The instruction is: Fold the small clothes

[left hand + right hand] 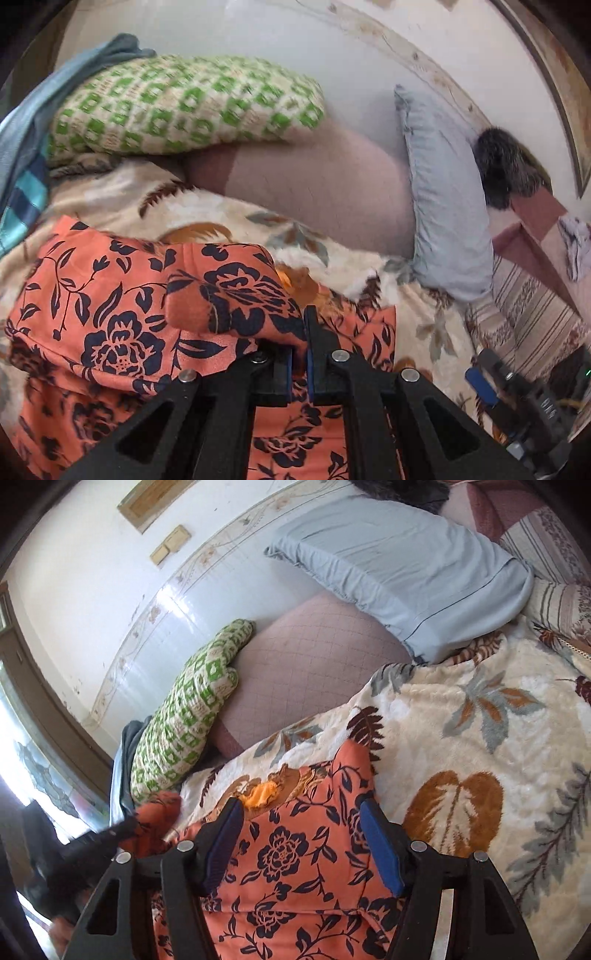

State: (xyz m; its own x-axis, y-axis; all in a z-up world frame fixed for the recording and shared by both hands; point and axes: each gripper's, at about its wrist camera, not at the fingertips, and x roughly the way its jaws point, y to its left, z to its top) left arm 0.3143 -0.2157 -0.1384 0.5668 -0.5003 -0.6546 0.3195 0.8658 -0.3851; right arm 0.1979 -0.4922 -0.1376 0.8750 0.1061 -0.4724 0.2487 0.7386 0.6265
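Note:
An orange garment with a dark floral print (122, 317) lies on a cream leaf-patterned blanket (110, 195). My left gripper (300, 350) is shut on a fold of the orange garment and holds it lifted and draped over the rest. In the right wrist view the orange garment (295, 856) lies under my right gripper (301, 812), whose blue-padded fingers (380, 849) are open and straddle it. The left gripper (122, 830) shows at the left with orange cloth in it. The right gripper (491, 384) shows at the lower right of the left wrist view.
A green-and-white checked pillow (184, 103), a pink quilted cushion (314, 184) and a light blue pillow (443, 199) lie along the tiled wall (110, 609). A striped pillow (532, 317) lies to the right. The blanket (480, 738) spreads right of the garment.

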